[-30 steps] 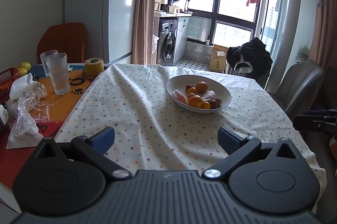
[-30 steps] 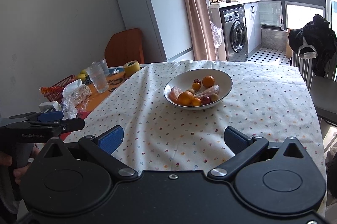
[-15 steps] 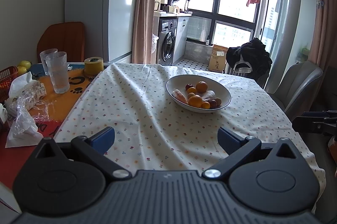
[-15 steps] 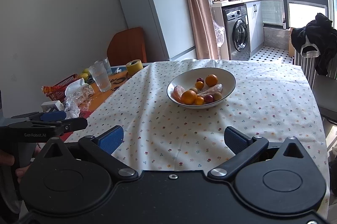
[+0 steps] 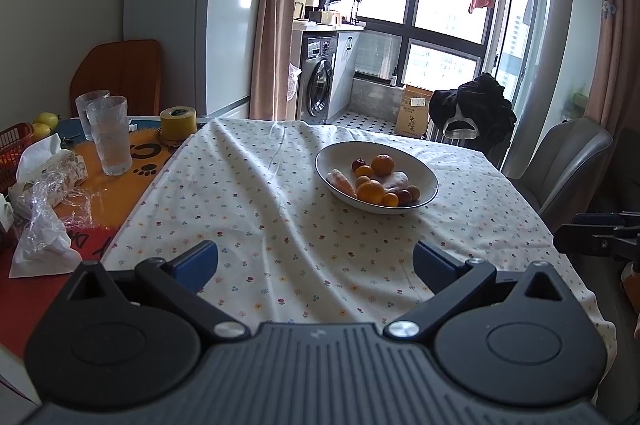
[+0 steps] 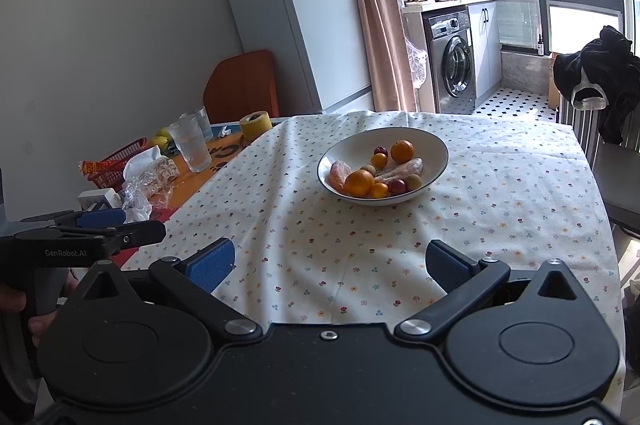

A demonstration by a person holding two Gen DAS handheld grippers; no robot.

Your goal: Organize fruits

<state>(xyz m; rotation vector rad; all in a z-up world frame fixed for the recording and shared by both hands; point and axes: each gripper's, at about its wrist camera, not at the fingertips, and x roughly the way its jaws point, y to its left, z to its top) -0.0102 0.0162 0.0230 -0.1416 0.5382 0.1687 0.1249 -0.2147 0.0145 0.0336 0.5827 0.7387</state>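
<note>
A white bowl point(image 5: 424, 174) point(image 6: 436, 149) stands on the flowered tablecloth point(image 5: 256, 209) past the middle of the table. It holds oranges point(image 5: 370, 191) point(image 6: 359, 182), small orange and dark red fruits and a pale wrapped piece. My left gripper point(image 5: 315, 262) hangs open over the near table edge, well short of the bowl, nothing between its blue pads. My right gripper point(image 6: 330, 264) is open too, near the front edge, empty. The left gripper point(image 6: 96, 231) also shows at the left of the right wrist view, held by a hand.
On the bare left side of the table stand two glasses point(image 5: 109, 135), a yellow tape roll point(image 5: 178, 123), crumpled plastic wrap point(image 5: 44, 193), a red basket point(image 5: 14, 149) and green-yellow fruits point(image 5: 45, 121). Chairs point(image 5: 568, 161) stand at the right, a fridge point(image 5: 192, 9) behind.
Both grippers have drawn back and risen slightly, so the bowl looks a little farther. Both remain open and empty.
</note>
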